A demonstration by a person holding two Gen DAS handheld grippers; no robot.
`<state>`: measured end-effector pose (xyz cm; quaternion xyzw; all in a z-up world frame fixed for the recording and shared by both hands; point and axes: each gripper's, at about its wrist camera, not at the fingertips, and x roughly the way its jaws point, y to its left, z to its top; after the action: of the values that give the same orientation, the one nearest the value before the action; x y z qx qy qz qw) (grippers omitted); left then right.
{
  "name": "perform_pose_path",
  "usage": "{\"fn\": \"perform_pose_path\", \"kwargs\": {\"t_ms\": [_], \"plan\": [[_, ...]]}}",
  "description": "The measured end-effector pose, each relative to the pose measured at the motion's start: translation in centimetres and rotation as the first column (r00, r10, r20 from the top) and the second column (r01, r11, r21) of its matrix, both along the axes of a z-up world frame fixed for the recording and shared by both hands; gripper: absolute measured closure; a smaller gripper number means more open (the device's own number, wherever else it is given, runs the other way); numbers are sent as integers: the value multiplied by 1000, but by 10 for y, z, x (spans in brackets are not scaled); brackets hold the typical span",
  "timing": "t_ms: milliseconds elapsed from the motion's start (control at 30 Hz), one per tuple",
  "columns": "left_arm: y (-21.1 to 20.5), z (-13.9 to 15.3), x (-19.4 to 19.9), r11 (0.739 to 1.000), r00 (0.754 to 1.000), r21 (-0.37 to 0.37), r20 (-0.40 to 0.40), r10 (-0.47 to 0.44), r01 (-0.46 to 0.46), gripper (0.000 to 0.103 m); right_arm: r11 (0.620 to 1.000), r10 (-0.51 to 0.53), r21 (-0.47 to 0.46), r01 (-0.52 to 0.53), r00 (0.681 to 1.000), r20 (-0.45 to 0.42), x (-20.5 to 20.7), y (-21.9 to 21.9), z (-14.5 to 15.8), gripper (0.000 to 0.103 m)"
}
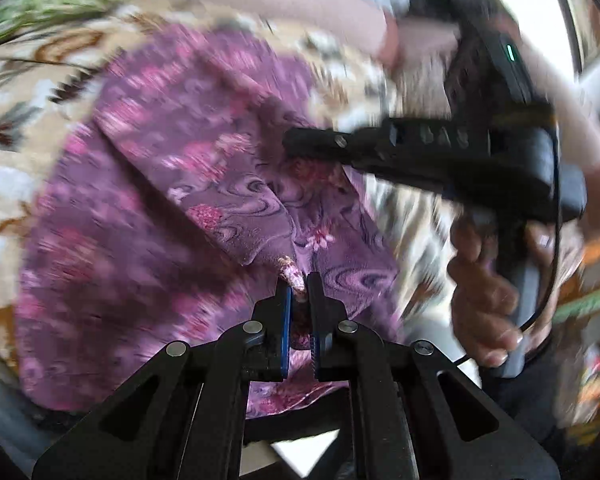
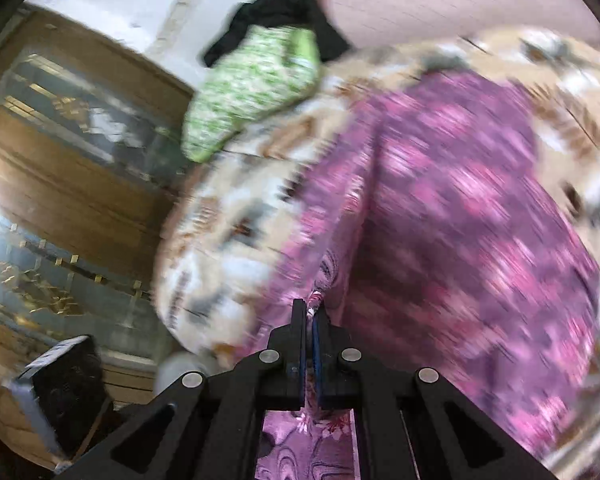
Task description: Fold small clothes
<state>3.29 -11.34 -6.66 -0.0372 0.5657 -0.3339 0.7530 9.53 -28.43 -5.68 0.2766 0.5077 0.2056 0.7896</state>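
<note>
A purple garment with pink flowers (image 1: 160, 208) lies spread on a beige patterned bedspread (image 1: 24, 92). My left gripper (image 1: 299, 288) is shut on a bunched edge of this garment, which sticks out between the blue pads. In the left wrist view my right gripper (image 1: 296, 142) comes in from the right, held by a hand (image 1: 484, 280), with its tip over the garment. In the right wrist view the right gripper (image 2: 309, 312) is shut on a fold of the purple garment (image 2: 460, 208), and cloth hangs below the jaws. Both views are motion-blurred.
A green patterned pillow (image 2: 252, 88) with a dark cloth (image 2: 276, 12) behind it lies at the bed's far end. A wooden cabinet with glass doors (image 2: 72, 152) stands to the left in the right wrist view. A pink surface (image 2: 460, 4) rises behind the bed.
</note>
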Motion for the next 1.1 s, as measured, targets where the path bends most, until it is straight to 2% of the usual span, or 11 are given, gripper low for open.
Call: {"fn": "perform_pose_path", "kwargs": {"t_ms": [100, 200, 333, 433, 500, 567, 600, 667, 733, 900, 1100], "plan": [[-26, -54, -11, 992, 998, 108, -34, -56, 59, 97, 994, -90, 51, 95, 993, -82, -12, -30, -65, 100], [-26, -80, -15, 990, 995, 125, -85, -58, 68, 97, 987, -146, 45, 154, 979, -142, -19, -36, -95, 100], [-22, -61, -19, 994, 996, 64, -35, -84, 86, 97, 986, -167, 12, 168, 984, -55, -28, -37, -82, 100], [-18, -52, -21, 990, 996, 108, 14, -91, 89, 96, 974, -225, -51, 222, 972, -63, -28, -46, -89, 100], [-10, -40, -26, 988, 995, 131, 55, -84, 77, 96, 971, -239, -10, 239, 969, -63, -37, -53, -86, 100], [7, -27, -19, 989, 993, 140, 101, -64, 49, 84, 970, -241, 38, 242, 970, -19, -49, -58, -69, 100], [17, -21, -13, 990, 992, 141, 119, -45, 28, 78, 967, -250, 55, 250, 968, -6, -55, -61, -61, 97], [36, -10, 1, 991, 986, 135, 164, 4, -26, 47, 966, -253, 63, 251, 967, 34, -67, -69, -38, 76], [53, 2, 22, 986, 973, 136, 224, 65, -97, 35, 957, -290, 16, 289, 954, 82, -72, -74, -17, 18], [87, 11, 103, 969, 958, 109, 210, 197, -223, 35, 960, -279, 20, 279, 953, 120, -52, -92, 19, 15], [97, 15, 195, 946, 942, 111, 182, 282, -304, 35, 946, -324, 13, 324, 945, 45, 8, -122, 13, 15]]}}
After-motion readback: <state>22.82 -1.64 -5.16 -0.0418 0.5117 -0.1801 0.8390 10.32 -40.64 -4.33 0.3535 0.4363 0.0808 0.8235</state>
